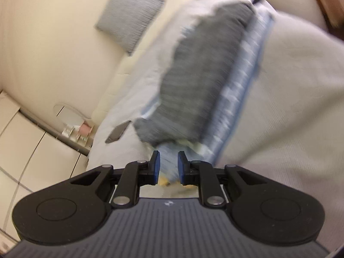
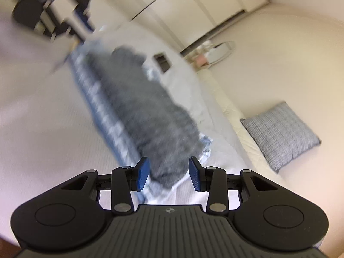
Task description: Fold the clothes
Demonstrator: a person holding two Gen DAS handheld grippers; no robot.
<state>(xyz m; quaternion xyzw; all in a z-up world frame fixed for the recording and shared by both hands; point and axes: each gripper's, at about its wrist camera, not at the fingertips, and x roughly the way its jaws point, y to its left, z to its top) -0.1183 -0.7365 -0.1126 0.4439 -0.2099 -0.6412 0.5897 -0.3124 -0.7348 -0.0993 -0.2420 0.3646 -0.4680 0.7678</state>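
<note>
**Letting go of the fold**

The left gripper (image 1: 168,165) has a small gap, blue cloth showing between its pads; grip unclear. The folded gray cloth (image 2: 150,111) lies on the bed (image 2: 43,129). The right gripper (image 2: 168,175) is opening, nothing pinched. Lift away gently, so the fold stays flat.

The dark grey cloth (image 1: 200,71) was smeared by blur in both views, so its weave could not be made out. The blue striped cloth (image 1: 243,81) under it was blurred too, and its stripes ran together. In the right wrist view, the other gripper (image 2: 43,13) was a dark smudge cut off by the top left corner. The small things by the wall (image 1: 77,131) were too little to name. The yellow bit (image 1: 164,180) was mostly hidden.
</note>
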